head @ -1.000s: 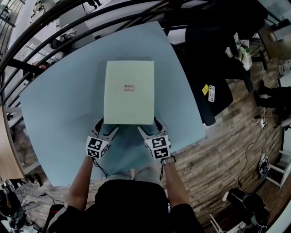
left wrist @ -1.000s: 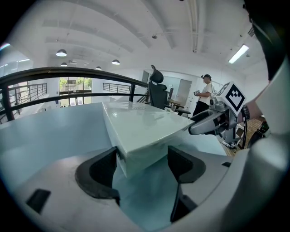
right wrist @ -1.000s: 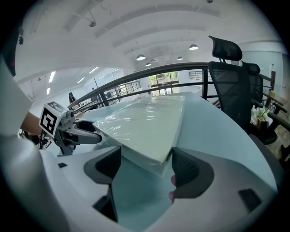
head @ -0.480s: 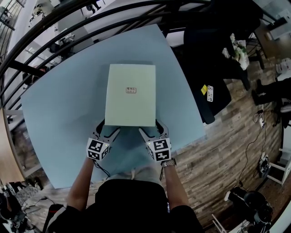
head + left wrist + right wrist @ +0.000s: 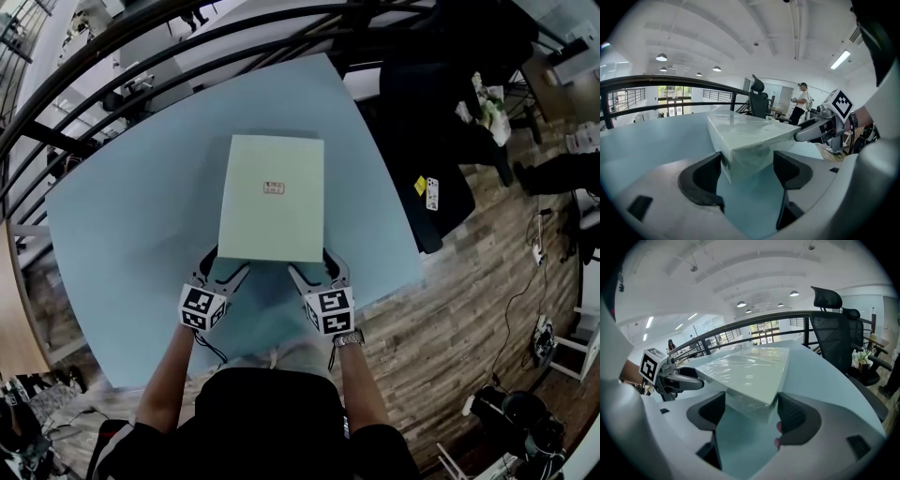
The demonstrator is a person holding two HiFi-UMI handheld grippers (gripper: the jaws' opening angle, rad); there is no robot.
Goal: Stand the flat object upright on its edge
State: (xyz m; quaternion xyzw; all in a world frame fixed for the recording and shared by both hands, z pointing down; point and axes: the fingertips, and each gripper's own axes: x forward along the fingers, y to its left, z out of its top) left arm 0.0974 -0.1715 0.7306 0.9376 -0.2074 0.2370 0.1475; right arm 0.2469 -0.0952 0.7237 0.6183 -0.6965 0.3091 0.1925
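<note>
A flat pale green box [image 5: 272, 197] in clear wrap lies on the light blue table [image 5: 122, 225], with a small red label on top. My left gripper [image 5: 223, 262] straddles its near left corner [image 5: 736, 159], one jaw on the left side and one on the near face. Around the near right corner [image 5: 764, 401] sits my right gripper [image 5: 310, 262], gripping in the same way. Both sets of jaws stand wide and press on the box. I cannot tell whether the near edge is off the table.
A black railing [image 5: 187, 37] curves round the table's far side. A black office chair [image 5: 832, 329] stands to the right, beside a dark desk [image 5: 441, 141] with small items. Wooden floor [image 5: 469, 319] lies past the table's near right edge. A person [image 5: 802, 101] stands far off.
The box has shifted slightly to the right and toward me in the head view. Both grippers stay on its near corners.
</note>
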